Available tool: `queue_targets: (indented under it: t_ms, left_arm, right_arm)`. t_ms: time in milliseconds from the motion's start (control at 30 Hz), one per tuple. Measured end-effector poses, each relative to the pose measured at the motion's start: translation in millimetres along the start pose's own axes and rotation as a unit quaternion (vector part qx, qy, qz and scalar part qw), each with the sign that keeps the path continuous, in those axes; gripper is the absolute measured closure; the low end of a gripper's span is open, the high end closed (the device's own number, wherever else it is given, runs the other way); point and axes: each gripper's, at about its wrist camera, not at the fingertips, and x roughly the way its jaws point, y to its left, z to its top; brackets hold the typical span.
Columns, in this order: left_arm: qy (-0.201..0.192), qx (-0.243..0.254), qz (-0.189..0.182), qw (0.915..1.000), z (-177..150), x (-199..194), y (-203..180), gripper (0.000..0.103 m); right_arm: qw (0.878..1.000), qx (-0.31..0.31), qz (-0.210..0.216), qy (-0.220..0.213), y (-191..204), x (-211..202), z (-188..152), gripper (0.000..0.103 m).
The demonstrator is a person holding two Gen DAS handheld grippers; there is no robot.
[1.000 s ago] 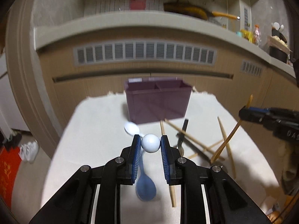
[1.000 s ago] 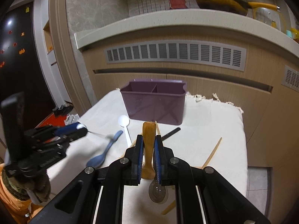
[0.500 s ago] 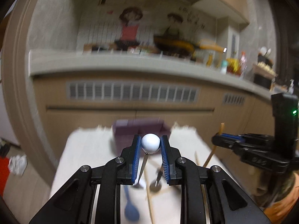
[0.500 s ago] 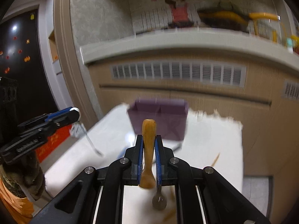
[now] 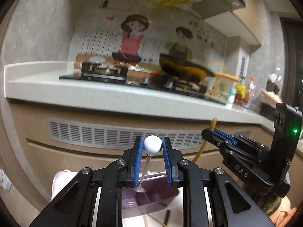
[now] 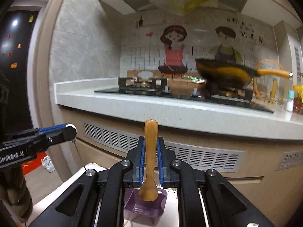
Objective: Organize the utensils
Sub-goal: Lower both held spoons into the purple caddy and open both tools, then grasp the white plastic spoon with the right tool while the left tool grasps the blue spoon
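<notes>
A: Two grippers logged, both raised since the frame half a second back; the purple organizer box [image 5: 151,198] then sat ahead at fingertip level, and now lies low beneath my fingers in both views.

B: Item one?

A: Left gripper [image 5: 152,147], blue ribbed pads clamped narrow on the white ball-ended spoon [image 5: 152,147]. Round matte knob, thin clear stem hanging down, bowl over the box's opening.

B: Item two?

A: Right gripper [image 6: 151,147], closed tight on the wooden spoon [image 6: 150,162]. Smooth honey-coloured handle upright, oval bowl hanging above the box.

B: The box itself?

A: Translucent purple plastic, divided, slotted floor, on a white cloth [image 5: 60,181]. A black-handled utensil [image 5: 166,215] lies on the cloth beside it.
</notes>
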Motion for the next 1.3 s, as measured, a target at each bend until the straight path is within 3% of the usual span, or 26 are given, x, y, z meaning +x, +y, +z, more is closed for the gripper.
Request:
queue_targets:
  t_ms: [100, 333, 367, 433, 600, 667, 800, 900, 1167, 1300]
  left_arm:
    - [0.019, 0.001, 0.012, 0.9998, -23, 36, 9, 0.08]
    - [0.122, -0.055, 0.003, 0.9911, -81, 109, 41, 0.078]
    - [0.133, -0.061, 0.003, 0.9892, -88, 115, 45, 0.076]
    - [0.145, -0.071, 0.005, 0.9868, -96, 120, 51, 0.067]
    - [0.107, -0.075, 0.012, 0.9914, -90, 91, 60, 0.055]
    - [0.094, -0.077, 0.022, 0.9923, -87, 76, 64, 0.041]
    - [0.083, -0.065, 0.057, 0.9928, -97, 46, 71, 0.032]
    - [0.105, -0.065, 0.078, 0.9892, -115, 33, 77, 0.027]
    - [0.2, -0.09, 0.075, 0.9727, -193, 9, 83, 0.027]
    - [0.229, -0.073, 0.067, 0.9684, -227, -9, 71, 0.027]
  right_arm:
    - [0.999, 0.0, 0.002, 0.044, -3, 47, -32, 0.091]
    - [0.985, 0.039, 0.04, 0.164, -19, 116, -96, 0.09]
    - [0.983, 0.044, 0.045, 0.174, -22, 119, -100, 0.088]
    - [0.981, 0.049, 0.046, 0.18, -25, 119, -104, 0.068]
    - [0.989, 0.022, 0.015, 0.145, -20, 89, -103, 0.057]
    - [0.991, 0.009, 0.009, 0.133, -15, 72, -101, 0.048]
    - [0.994, -0.02, 0.005, 0.112, 2, 43, -104, 0.023]
    - [0.993, -0.049, 0.003, 0.109, 19, 26, -113, 0.006]
    - [0.978, -0.085, 0.035, 0.186, 49, 6, -167, 0.004]
    - [0.968, -0.089, 0.056, 0.23, 61, 4, -196, 0.004]
